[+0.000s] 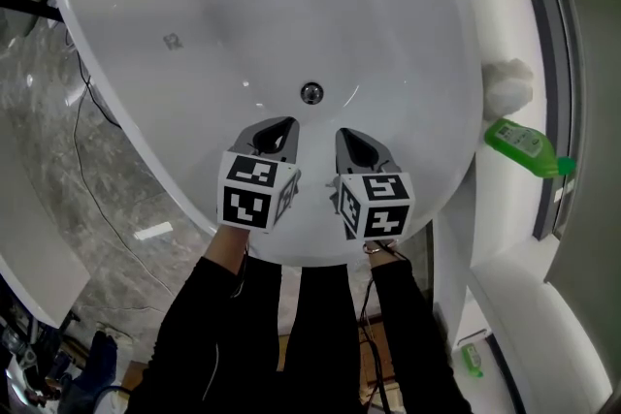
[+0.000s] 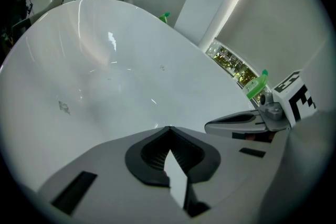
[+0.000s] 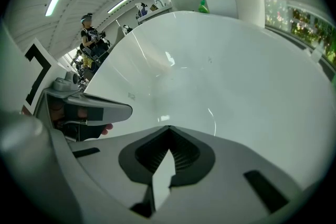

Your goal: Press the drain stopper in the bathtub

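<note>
A white bathtub, its far end cut off, lay under the left gripper and right gripper, both with jaws together and empty, near the small drain stopper, which neither gripper view showed.

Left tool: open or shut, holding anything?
Shut and empty: the left tool has its jaws meeting at the tips, with nothing between them.

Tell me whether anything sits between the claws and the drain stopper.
Nothing visible does. The drain stopper lies on the bare bathtub floor just beyond the left claw and right claw, both shut and empty.
</note>
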Motion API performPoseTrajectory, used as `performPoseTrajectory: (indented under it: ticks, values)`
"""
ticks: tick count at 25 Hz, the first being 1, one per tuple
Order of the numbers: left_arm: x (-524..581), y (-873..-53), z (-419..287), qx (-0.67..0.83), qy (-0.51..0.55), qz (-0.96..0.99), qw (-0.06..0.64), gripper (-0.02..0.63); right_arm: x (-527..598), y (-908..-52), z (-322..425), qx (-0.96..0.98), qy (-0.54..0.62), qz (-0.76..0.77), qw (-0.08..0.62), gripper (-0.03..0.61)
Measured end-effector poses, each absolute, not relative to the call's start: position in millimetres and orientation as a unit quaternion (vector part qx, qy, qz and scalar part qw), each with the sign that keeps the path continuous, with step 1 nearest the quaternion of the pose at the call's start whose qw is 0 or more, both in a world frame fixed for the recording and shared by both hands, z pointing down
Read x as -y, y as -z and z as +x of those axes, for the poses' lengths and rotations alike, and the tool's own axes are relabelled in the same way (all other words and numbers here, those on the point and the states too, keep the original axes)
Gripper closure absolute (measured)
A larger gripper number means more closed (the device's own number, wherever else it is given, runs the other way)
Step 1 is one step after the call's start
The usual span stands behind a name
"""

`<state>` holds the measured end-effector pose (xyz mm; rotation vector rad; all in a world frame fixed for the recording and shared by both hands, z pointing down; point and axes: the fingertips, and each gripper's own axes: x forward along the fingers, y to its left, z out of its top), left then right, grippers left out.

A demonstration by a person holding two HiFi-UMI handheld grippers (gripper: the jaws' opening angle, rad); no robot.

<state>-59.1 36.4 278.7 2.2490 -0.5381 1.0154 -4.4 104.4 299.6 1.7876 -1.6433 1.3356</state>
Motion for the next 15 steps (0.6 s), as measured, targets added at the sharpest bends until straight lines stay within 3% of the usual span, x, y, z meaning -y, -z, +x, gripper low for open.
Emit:
performPoseTrajectory:
  ticks: [15]
  values:
    - [-40.8, -270.8, -57.2, 0.201, -0.377, 0.851, 0.306, 0.609, -111.5, -297.5, -2.9, 0.594, -0.469, 0.625, 0.189, 0.577]
